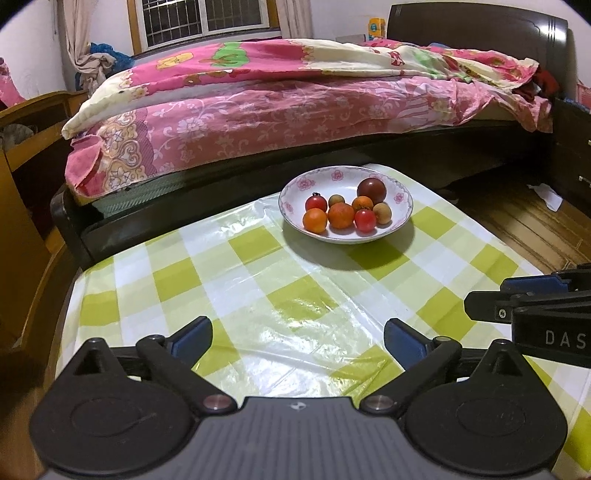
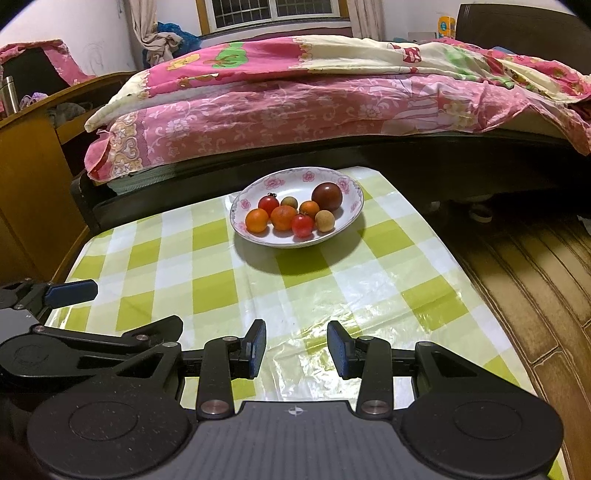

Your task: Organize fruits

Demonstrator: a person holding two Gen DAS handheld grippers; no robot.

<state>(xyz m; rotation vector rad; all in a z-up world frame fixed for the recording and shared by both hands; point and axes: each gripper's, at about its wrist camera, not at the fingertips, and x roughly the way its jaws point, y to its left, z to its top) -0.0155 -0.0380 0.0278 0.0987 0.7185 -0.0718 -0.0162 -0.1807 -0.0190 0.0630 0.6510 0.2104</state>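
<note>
One flowered bowl (image 1: 402, 216) sat near the far edge of the tabletop (image 1: 258, 280), beside the bed (image 1: 295, 96). It held eight fruits: one large dark tomato (image 1: 371, 190) at the far right, two small red tomatoes (image 1: 316, 203), three orange fruits (image 1: 315, 220), and two small tan fruits (image 1: 382, 213). The left gripper (image 1: 297, 338) hovered over the near edge, fingers spread wide and holding nothing. The right gripper (image 2: 296, 349) hung beside it, fingers parted more narrowly, also holding nothing.

A home bedroom: unmade bed (image 1: 295, 92), curtained window (image 1: 203, 18), wooden floor (image 2: 535, 277).
</note>
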